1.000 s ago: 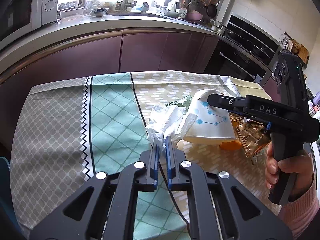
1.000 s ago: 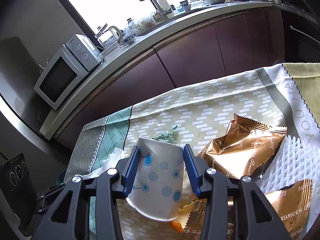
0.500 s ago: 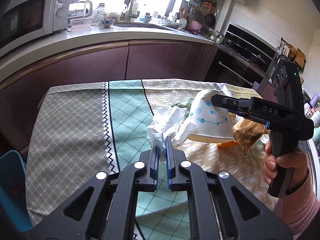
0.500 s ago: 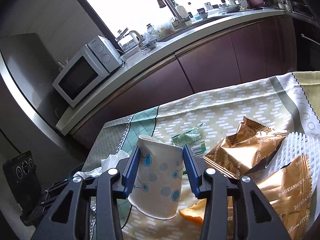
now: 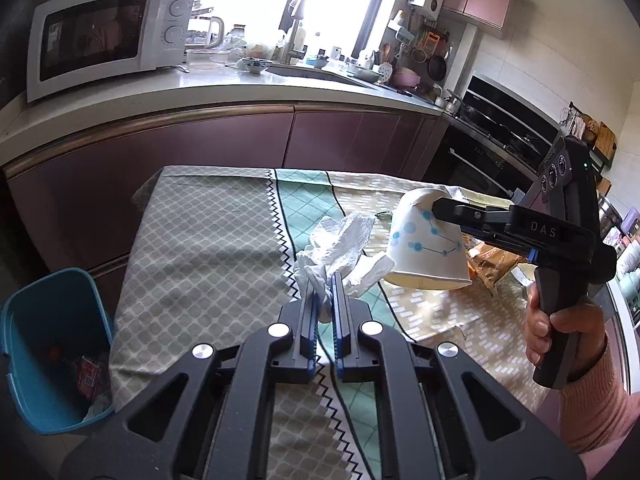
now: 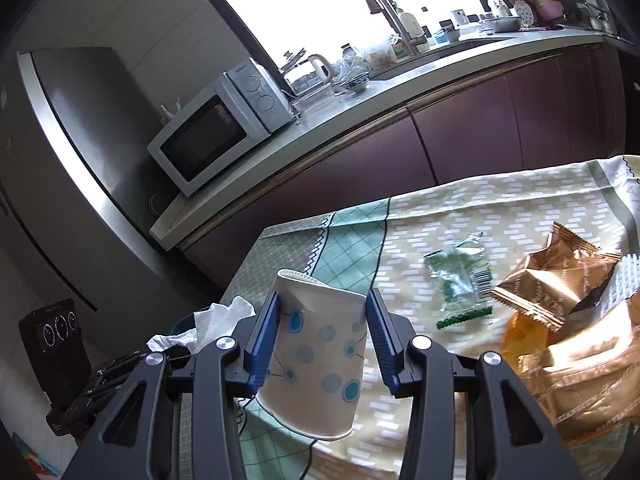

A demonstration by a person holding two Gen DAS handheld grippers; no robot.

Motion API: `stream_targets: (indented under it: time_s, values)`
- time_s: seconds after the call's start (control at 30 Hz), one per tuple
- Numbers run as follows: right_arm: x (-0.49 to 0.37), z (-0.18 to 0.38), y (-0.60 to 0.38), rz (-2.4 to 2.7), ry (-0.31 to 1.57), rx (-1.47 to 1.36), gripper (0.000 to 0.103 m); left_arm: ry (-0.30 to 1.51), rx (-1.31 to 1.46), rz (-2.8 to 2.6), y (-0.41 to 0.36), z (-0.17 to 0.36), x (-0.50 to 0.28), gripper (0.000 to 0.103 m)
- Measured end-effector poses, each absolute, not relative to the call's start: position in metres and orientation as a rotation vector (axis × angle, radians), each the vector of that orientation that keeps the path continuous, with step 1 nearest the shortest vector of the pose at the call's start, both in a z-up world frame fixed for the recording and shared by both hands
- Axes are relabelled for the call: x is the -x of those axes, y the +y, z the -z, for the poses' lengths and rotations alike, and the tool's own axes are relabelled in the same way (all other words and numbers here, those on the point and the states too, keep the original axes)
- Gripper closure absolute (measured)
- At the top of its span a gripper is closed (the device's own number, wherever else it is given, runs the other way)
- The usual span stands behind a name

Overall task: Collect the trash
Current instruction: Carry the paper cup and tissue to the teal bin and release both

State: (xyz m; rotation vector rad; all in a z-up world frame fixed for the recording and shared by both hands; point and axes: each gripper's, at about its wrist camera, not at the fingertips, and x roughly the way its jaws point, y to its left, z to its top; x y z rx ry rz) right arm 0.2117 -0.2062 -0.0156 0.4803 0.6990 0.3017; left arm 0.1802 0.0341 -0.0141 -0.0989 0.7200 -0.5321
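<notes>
A kitchen is seen, with a microwave (image 5: 102, 40) on a long counter at 11 o'clock and a table (image 5: 208, 248) under a patterned cloth in the middle of the left wrist view. The carrying step is judged to be in hand: two pieces of trash are held clear of the cloth and have not yet been dropped. The left tongs (image 5: 323, 300) are pressed together on a crumpled white tissue (image 5: 340, 244), which sticks up from between the blue pads. The right tongs (image 6: 322, 316) are clamped on a paper cup (image 6: 320, 360) with blue dots, held tilted with its open mouth down and toward the camera. A blue bin (image 5: 52, 344) stands on the floor beside the table, at 8 o'clock in the left wrist view; some wrappers and scraps are already lying in it, though what they are cannot be made out. The next move is judged to call for both loads to be brought over the bin's mouth before either grip is let go. On the cloth at 3 o'clock in the right wrist view, a green wrapper (image 6: 460, 276) and gold snack bags (image 6: 560, 276) are left to be collected.
</notes>
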Motion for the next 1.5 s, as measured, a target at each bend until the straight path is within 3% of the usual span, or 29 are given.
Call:
stream_targets:
  time_s: [0.73,1.5]
  values:
    - [-0.235,0.014,-0.049,-0.595,0.768,-0.412,0.061,0.652,0.179,0.259,0.203,0.008,-0.127,0.096]
    - [-0.300,0.041,0.111,-0.697,0.899,-0.280,0.061,0.747,0.251,0.029,0.297,0.060,-0.165,0.096]
